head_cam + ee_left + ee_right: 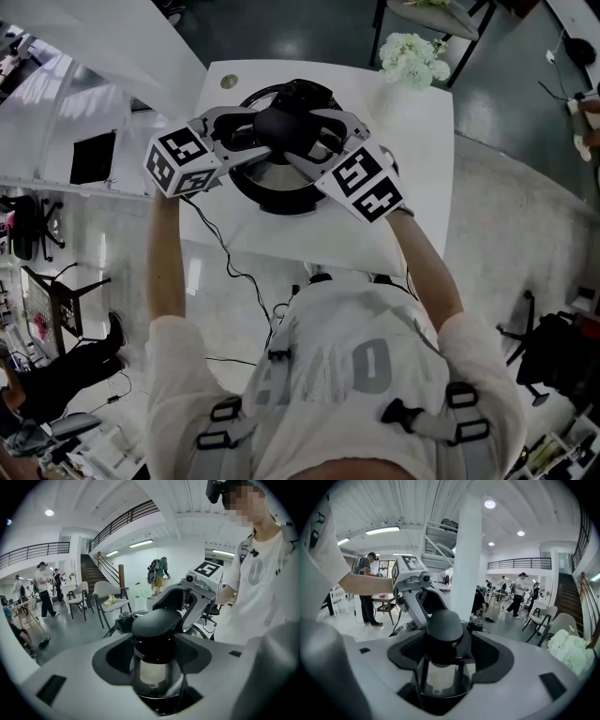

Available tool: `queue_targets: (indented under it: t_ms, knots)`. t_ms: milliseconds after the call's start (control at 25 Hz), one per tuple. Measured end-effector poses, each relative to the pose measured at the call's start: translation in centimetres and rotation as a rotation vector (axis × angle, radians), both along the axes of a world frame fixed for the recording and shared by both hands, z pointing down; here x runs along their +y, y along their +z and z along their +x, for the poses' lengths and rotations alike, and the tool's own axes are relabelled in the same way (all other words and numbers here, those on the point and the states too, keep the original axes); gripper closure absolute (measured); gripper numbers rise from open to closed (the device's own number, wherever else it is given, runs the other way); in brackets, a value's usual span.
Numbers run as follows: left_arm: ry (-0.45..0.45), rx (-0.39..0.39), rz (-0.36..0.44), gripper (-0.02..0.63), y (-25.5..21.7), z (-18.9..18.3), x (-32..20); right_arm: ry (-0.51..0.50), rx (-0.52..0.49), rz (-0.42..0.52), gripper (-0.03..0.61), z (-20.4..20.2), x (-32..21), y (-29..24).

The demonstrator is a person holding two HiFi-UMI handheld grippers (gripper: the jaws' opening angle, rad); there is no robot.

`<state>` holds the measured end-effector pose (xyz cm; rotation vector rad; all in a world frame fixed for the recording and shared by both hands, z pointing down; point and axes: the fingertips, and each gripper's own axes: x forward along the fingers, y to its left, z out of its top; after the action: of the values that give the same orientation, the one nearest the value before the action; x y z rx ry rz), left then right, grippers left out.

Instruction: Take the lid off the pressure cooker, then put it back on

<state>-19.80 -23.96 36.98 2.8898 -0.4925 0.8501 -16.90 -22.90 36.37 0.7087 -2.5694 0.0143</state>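
Head view: a round steel pressure cooker with black handles (274, 201) stands in the middle of a white square table (417, 150). Its steel lid (266, 174) lies on top of it, as far as this view shows, and the lid's black domed knob (281, 126) is at its centre. The left claw (255, 134) comes in from the left and the right claw (315, 139) from the right, so that the two sets of jaws meet round the knob. A bunch of white flowers (411, 56) lies at the far right corner of the table

Left gripper view: the knob fills the space between this claw's grey jaws, and the dark pads press on it from both sides, so the left claw is gripping the knob. The right claw's jaws are just beyond the knob, on its far side. A pale chair (107, 596) stands on the floor well behind

Right gripper view: the knob sits between this claw's jaws, yet the pads stand a little off it, with a slim gap on the right side, so the right claw is open round it. A white pillar (467, 550) rises behind the table
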Motion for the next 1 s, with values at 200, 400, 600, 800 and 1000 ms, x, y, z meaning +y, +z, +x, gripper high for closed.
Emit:
queue_targets:
  t_ms: [200, 400, 600, 800, 1000]
  knots:
    - [-0.028, 0.037, 0.018, 0.364, -0.2, -0.3, 1.0, 0.029, 0.023, 0.033, 0.258, 0.7, 0.2, -0.3]
    - [-0.047, 0.034, 0.029, 0.373, -0.2, -0.4, 1.9, 0.051, 0.035, 0.043, 0.242, 1.6, 0.3, -0.4]
    - [-0.077, 0.022, 0.037, 0.38, -0.2, -0.4, 2.3, 0.075, 0.026, 0.041, 0.241, 2.0, 0.3, -0.3]
    - [-0.091, 0.023, 0.034, 0.383, -0.2, -0.7, 2.6, 0.084, -0.006, 0.002, 0.252, 2.4, 0.2, 0.0]
    - [-0.073, -0.024, 0.044, 0.375, -0.5, 0.0, 2.2, 0.063, -0.001, 0.005, 0.291, 2.1, 0.6, 0.0]
